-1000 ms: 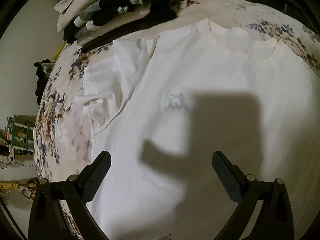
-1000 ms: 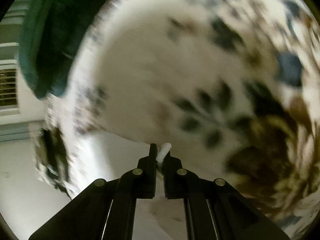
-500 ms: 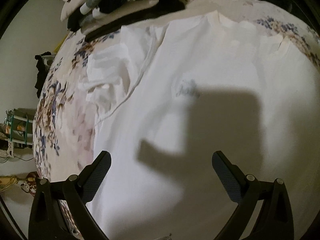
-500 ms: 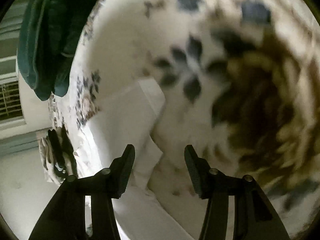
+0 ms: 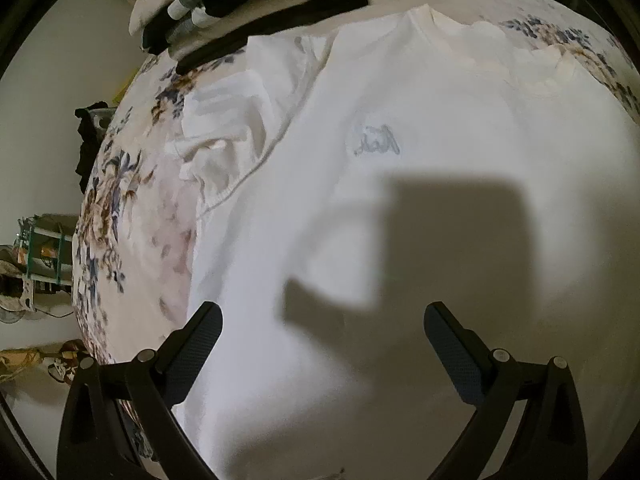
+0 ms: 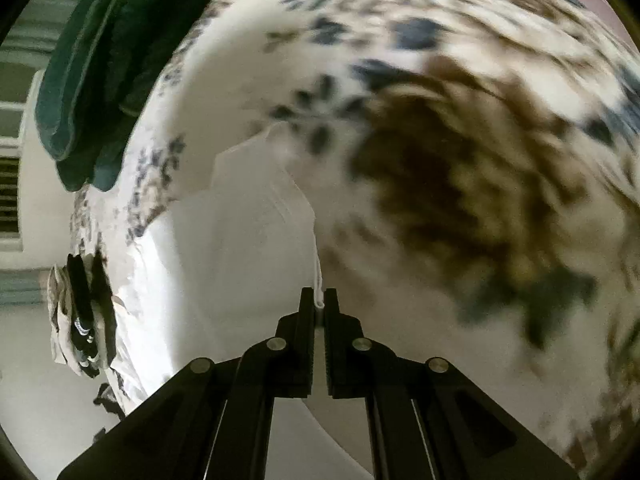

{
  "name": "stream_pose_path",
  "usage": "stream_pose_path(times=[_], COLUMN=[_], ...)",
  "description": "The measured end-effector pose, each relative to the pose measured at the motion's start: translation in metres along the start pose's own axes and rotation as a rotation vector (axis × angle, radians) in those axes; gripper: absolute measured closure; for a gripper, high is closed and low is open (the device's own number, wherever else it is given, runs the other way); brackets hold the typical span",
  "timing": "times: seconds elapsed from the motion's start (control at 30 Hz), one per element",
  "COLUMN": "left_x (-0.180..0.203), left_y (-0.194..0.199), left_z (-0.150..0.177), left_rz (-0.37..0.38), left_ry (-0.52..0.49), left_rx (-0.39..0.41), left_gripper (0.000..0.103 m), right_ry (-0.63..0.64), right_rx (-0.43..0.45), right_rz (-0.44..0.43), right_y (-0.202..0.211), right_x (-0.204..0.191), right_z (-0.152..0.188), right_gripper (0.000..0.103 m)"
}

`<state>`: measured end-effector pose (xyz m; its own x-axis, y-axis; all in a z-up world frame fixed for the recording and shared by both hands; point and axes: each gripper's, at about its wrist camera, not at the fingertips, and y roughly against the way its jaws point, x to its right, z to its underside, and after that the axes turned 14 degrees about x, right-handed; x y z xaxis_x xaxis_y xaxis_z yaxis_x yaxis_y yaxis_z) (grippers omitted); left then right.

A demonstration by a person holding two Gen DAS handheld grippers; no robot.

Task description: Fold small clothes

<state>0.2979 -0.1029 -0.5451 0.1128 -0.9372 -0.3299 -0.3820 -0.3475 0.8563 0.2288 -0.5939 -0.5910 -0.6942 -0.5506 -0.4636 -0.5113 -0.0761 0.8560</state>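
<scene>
Scene: a white shirt (image 5: 400,220) is lying spread front-up on a bed (image 5: 132,232) with a flowered cover, filling most of the left wrist view.
Shirt details: its collar is sitting at the upper right of that frame, a small grey print just above centre, and one sleeve (image 5: 224,136) is lying crumpled at the upper left.
Other clothes: a pile of socks (image 5: 224,0) is resting at the top left of the frame, just beyond the shirt; a dark green garment (image 6: 92,68) is hanging into the upper left of the right wrist view.
Left gripper (image 5: 320,352): its jaws are standing wide, holding nothing, hovering over the shirt's lower body and casting a square shadow on it.
Right gripper (image 6: 319,300): its jaws have just been closing and are now pinching a thin folded edge of the shirt at lower centre of its frame.
Step, judged: the right gripper is likely taking one side of the shirt to fold it inward.
Risk, judged: the pinch is taking only a narrow lip of cloth, so a quick pull could let it slip free.
Risk, judged: with the left jaws not pressing the cloth, the whole shirt could drag across the cover and bunch instead of creasing.
Risk, judged: the crumpled sleeve could get trapped inside the fold.
</scene>
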Motion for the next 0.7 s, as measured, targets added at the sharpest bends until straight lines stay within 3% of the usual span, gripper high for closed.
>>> stream_pose_path(times=[0.17, 0.23, 0.3, 0.33, 0.53, 0.7], left_x=[0.001, 0.0, -0.004, -0.008, -0.032, -0.051], left_y=[0.002, 0.002, 0.003, 0.002, -0.003, -0.007], left_z=[0.005, 0.005, 0.006, 0.007, 0.012, 0.018], left_rz=[0.01, 0.009, 0.01, 0.008, -0.002, -0.01], left_ry=[-0.005, -0.004, 0.003, 0.012, 0.066, 0.088], left_rx=[-0.006, -0.004, -0.001, -0.005, -0.024, -0.029], left_gripper=[0.0, 0.0, 0.0, 0.0, 0.0, 0.0], right_ry=[-0.049, -0.1, -0.157, -0.189, -0.323, -0.338], right_rx=[-0.115, -0.114, -0.079, -0.066, -0.124, -0.06], right_rz=[0.014, 0.002, -0.046, -0.06, -0.164, -0.182], right_y=[-0.003, -0.004, 0.0, 0.002, -0.017, -0.028], right_x=[0.03, 0.037, 0.046, 0.051, 0.067, 0.044], right_z=[0.017, 0.016, 0.013, 0.013, 0.027, 0.035], right_gripper=[0.095, 0.082, 0.046, 0.041, 0.04, 0.041])
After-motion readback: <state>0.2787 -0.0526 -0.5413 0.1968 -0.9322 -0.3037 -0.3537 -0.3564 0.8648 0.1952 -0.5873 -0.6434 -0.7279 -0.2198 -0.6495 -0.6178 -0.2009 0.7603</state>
